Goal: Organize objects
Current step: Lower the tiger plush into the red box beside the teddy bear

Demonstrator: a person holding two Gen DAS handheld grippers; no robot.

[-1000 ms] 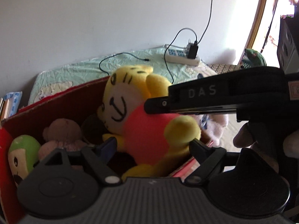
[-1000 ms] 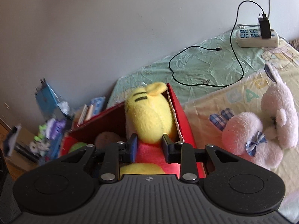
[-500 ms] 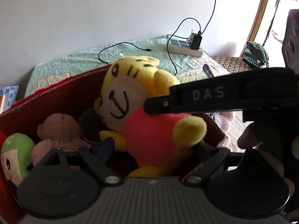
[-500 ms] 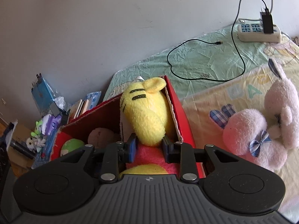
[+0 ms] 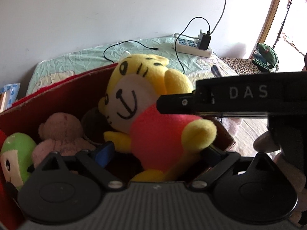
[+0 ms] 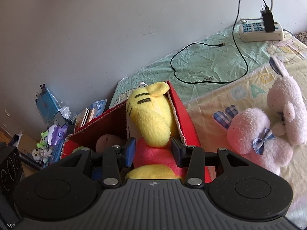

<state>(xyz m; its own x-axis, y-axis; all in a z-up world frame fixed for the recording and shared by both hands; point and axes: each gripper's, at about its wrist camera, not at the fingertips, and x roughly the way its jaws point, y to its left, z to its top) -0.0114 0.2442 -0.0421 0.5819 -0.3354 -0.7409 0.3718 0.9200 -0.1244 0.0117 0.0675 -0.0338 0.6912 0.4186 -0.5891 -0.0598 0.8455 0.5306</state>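
A yellow tiger plush (image 5: 153, 115) with a red body lies in the red cardboard box (image 5: 57, 95), head against the far wall. My right gripper (image 6: 153, 150) is shut on the yellow tiger plush (image 6: 149, 115) at the neck, a pad touching each side. From the side, the right gripper's finger (image 5: 176, 103) crosses the plush's chest. My left gripper (image 5: 157, 151) is open wide, with the plush's lower body loosely between its fingers. A brown bear plush (image 5: 61, 132) and a green-headed doll (image 5: 17, 153) also lie in the box.
A pink bunny plush (image 6: 268, 126) lies on the mat right of the box (image 6: 184, 118). A power strip (image 6: 261, 30) with a black cable (image 6: 191, 65) sits by the wall. Books and packets (image 6: 63, 120) pile up left of the box.
The right gripper's fingers have parted slightly around the plush's neck. Both cameras have drawn back a little, and the plush has settled lower in the box.
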